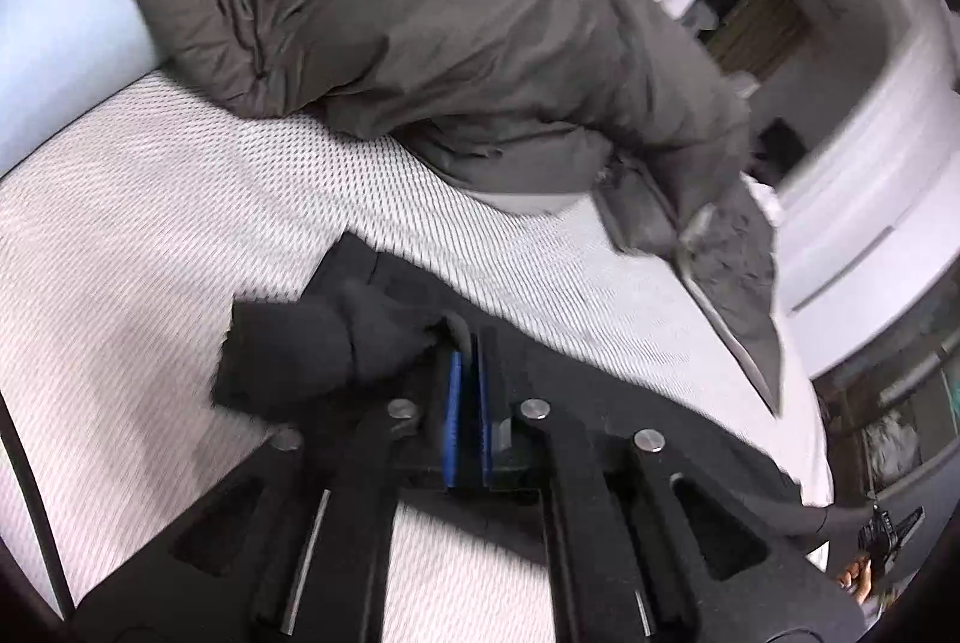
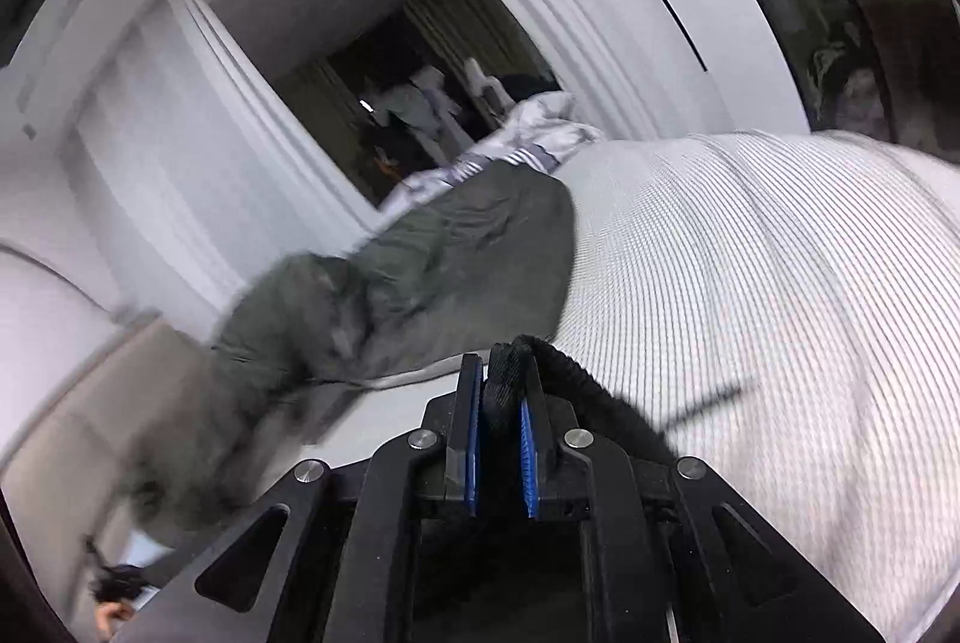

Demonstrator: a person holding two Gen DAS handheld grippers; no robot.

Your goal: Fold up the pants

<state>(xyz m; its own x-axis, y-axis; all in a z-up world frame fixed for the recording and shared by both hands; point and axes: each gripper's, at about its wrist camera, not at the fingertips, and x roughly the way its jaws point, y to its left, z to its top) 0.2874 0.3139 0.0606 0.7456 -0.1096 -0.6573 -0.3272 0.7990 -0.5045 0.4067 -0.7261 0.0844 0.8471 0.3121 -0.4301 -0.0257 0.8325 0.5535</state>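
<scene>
Both tools clamped on black pants (image 1: 312, 343): left tool (image 1: 467, 343), right tool (image 2: 503, 373), beside the grey duvet (image 1: 420, 42) on the bed (image 1: 150, 199).

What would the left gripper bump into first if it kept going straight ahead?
Probably the grey quilt heaped on the bed. The left gripper, shut on the black pants, points across bare mattress toward that heap, though fisheye depth is unclear.

Black pants (image 1: 336, 343), olive-grey duvet (image 1: 420, 36), white finely ribbed mattress (image 1: 150, 223), seemingly blue-padded tools.
</scene>
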